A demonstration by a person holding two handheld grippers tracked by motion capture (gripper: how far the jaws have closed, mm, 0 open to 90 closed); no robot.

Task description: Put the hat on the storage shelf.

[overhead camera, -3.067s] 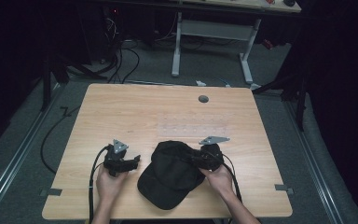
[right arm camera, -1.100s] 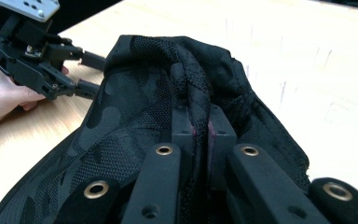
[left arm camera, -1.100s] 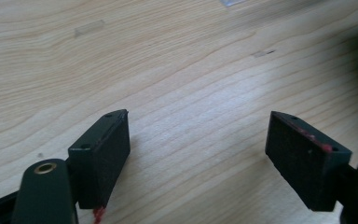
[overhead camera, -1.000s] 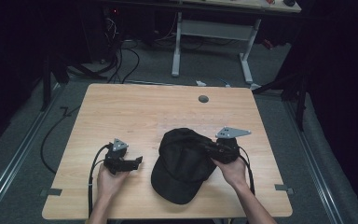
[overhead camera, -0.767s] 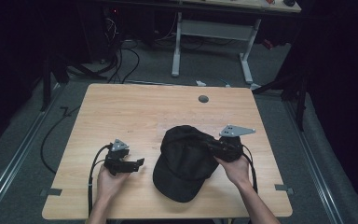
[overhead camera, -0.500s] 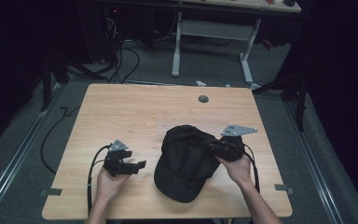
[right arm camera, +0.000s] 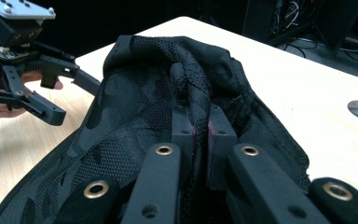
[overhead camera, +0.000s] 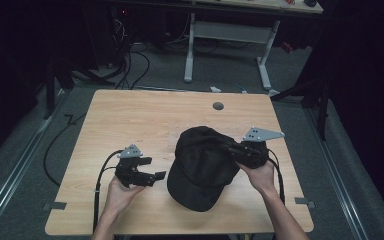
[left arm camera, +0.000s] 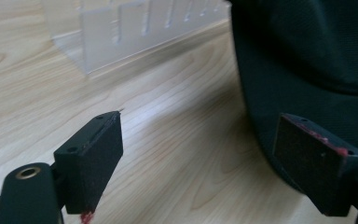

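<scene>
A black baseball cap (overhead camera: 205,162) lay on the near half of the wooden table (overhead camera: 150,120), crown toward the far side and brim toward the person, with its mesh back bunched up at the right. The right gripper (overhead camera: 240,151) was clenched on that bunched mesh; in the right gripper view its jaws pinched a fold of the fabric (right arm camera: 198,93) between them. The left gripper (overhead camera: 155,176) hovered just left of the brim, its jaws having just been opening and now spread wide with nothing between them, the cap's edge (left arm camera: 307,70) just beside one pad. A round grommet hole (overhead camera: 218,106) sat in the table well beyond the cap. Cables (overhead camera: 130,65) and a desk frame (overhead camera: 230,45) stood on the floor behind. No writing or brand could be read on the cap.
</scene>
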